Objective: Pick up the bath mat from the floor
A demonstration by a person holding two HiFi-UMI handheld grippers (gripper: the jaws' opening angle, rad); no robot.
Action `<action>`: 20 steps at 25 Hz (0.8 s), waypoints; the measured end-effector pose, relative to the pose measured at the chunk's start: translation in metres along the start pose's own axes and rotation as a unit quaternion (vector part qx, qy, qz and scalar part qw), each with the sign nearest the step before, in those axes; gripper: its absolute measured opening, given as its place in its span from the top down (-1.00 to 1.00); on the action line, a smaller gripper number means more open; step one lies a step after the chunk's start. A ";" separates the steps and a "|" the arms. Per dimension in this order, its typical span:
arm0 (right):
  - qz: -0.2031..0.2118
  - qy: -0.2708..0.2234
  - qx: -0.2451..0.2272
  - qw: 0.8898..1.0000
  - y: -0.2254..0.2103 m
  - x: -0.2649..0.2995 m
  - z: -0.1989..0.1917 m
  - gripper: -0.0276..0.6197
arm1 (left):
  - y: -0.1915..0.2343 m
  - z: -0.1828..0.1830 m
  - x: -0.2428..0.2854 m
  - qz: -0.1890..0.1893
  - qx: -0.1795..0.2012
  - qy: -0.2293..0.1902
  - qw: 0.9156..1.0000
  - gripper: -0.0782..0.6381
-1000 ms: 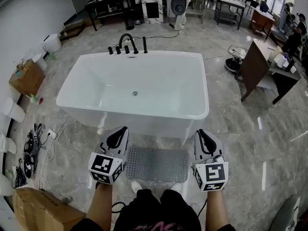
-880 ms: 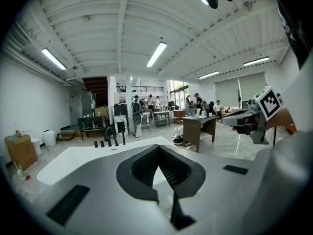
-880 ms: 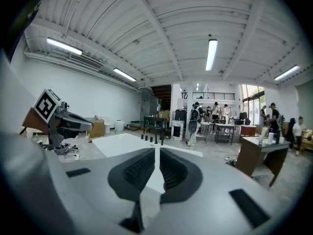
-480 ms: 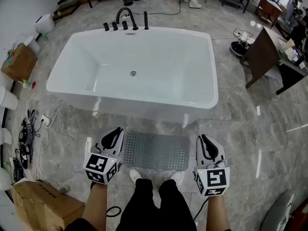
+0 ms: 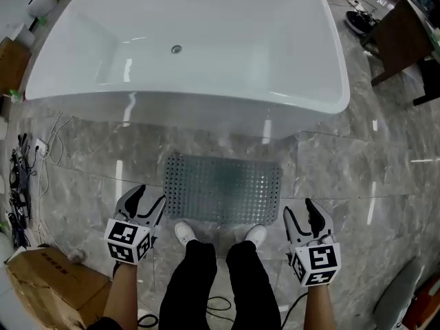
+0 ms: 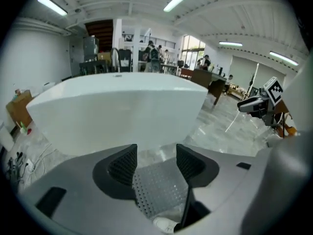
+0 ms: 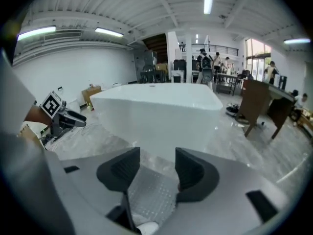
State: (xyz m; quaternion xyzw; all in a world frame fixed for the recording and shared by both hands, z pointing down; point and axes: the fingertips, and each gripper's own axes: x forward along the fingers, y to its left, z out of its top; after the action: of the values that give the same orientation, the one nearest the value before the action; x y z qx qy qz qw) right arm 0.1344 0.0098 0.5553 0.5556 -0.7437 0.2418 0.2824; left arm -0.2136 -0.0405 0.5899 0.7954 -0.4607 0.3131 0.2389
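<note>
A grey perforated bath mat [image 5: 222, 188] lies flat on the marble floor in front of the white bathtub [image 5: 185, 47]. My left gripper [image 5: 150, 199] hovers beside the mat's near left corner, its jaws opening with nothing between them. My right gripper [image 5: 308, 214] hangs off the mat's near right corner, jaws also opening and empty. In the left gripper view the mat [image 6: 159, 187] shows beyond the parted jaws of the left gripper [image 6: 155, 163]. In the right gripper view the mat [image 7: 149, 192] shows the same way beyond the right gripper [image 7: 157, 166]. The person's white shoes [image 5: 184, 234] rest on the mat's near edge.
A cardboard box [image 5: 48, 280] stands at the near left. Cables and a power strip [image 5: 20, 177] lie along the left floor. A brown desk [image 5: 405, 36] stands at the far right, with black shoes [image 5: 357, 20] beside it.
The head view has tilted down, so tub and mat fill more of it. Both grippers dropped lower and spread wider beside the mat. Their jaws have gone from shut to parted.
</note>
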 end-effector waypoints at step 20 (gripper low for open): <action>-0.057 0.209 0.076 0.973 -0.093 0.311 -0.438 -0.06 | 0.135 -0.397 0.312 0.059 -0.010 0.185 0.981 -0.15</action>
State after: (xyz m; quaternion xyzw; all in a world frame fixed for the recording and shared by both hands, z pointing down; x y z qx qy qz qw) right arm 0.2205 0.0656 1.0912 0.5538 -0.6147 0.3923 0.4020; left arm -0.3243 -0.0191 1.0998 0.6931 -0.4577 0.4634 0.3089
